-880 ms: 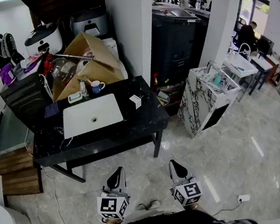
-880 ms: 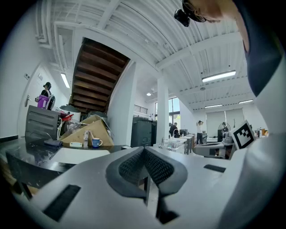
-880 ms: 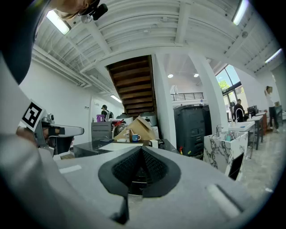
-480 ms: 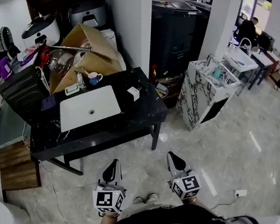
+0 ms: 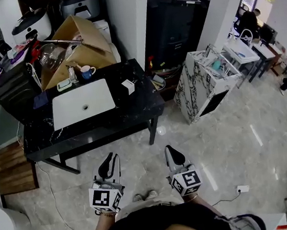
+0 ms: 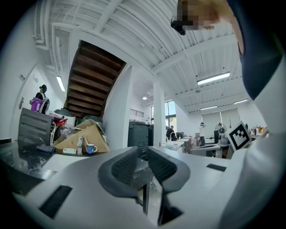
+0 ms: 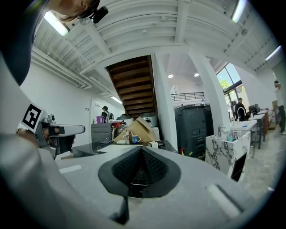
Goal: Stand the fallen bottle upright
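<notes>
A small clear bottle (image 5: 71,73) stands beside a blue-and-white mug (image 5: 86,72) at the back of the black table (image 5: 133,113), behind the white sink basin (image 5: 82,101). In the left gripper view the same bottle (image 6: 80,145) looks upright next to the mug (image 6: 90,149). From here I cannot pick out a bottle lying down. My left gripper (image 5: 109,160) and right gripper (image 5: 171,150) hang over the floor well in front of the table, both shut and empty. The pads meet in the left gripper view (image 6: 144,152) and in the right gripper view (image 7: 141,150).
An open cardboard box (image 5: 76,42) with a glass jar leans behind the mug. A small white box (image 5: 128,86) sits near the table's right end. A marble-patterned cabinet (image 5: 202,87) stands to the right, wooden steps (image 5: 16,173) to the left, and a power strip (image 5: 242,189) lies on the floor.
The table has slid up and to the left in the head view. Both grippers sit a little higher in the frame, still shut and side by side.
</notes>
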A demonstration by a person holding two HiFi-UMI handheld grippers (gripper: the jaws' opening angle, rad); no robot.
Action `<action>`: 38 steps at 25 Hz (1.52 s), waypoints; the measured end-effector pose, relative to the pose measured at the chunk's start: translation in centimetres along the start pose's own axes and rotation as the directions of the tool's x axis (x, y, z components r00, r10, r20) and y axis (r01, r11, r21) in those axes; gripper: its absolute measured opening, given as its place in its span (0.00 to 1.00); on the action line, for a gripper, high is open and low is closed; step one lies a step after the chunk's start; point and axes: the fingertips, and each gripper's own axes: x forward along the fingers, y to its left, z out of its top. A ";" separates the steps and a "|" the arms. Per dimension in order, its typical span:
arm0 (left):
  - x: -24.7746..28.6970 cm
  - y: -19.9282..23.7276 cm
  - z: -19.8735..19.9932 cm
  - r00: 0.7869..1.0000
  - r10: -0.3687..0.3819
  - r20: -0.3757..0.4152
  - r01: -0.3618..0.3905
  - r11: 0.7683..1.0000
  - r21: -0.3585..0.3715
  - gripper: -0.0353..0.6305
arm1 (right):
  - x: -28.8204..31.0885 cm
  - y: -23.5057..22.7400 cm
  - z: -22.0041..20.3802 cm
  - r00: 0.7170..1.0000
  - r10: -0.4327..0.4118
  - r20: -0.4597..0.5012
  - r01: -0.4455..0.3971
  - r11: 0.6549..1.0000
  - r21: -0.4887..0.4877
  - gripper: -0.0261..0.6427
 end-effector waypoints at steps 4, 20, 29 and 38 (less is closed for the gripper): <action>1.4 -0.5 -1.9 0.998 -0.015 -0.066 0.017 0.999 0.028 0.62 | 0.3 -0.5 0.0 1.000 -0.005 -0.007 0.005 1.000 0.009 0.03; 5.6 -1.5 -3.4 0.991 -0.054 -0.125 0.055 0.999 0.002 0.75 | 2.0 -3.3 -0.2 1.000 0.018 -0.017 -0.018 1.000 0.010 0.03; 7.1 -2.0 -3.4 0.996 0.005 -0.086 -0.006 1.000 -0.014 0.74 | 2.8 -6.0 -0.7 0.998 0.049 -0.030 -0.050 0.999 -0.013 0.03; 7.7 -3.0 -5.3 0.992 0.033 -0.121 -0.037 0.999 -0.023 0.74 | 1.9 -7.6 -1.7 0.996 0.073 -0.060 -0.073 0.997 -0.004 0.03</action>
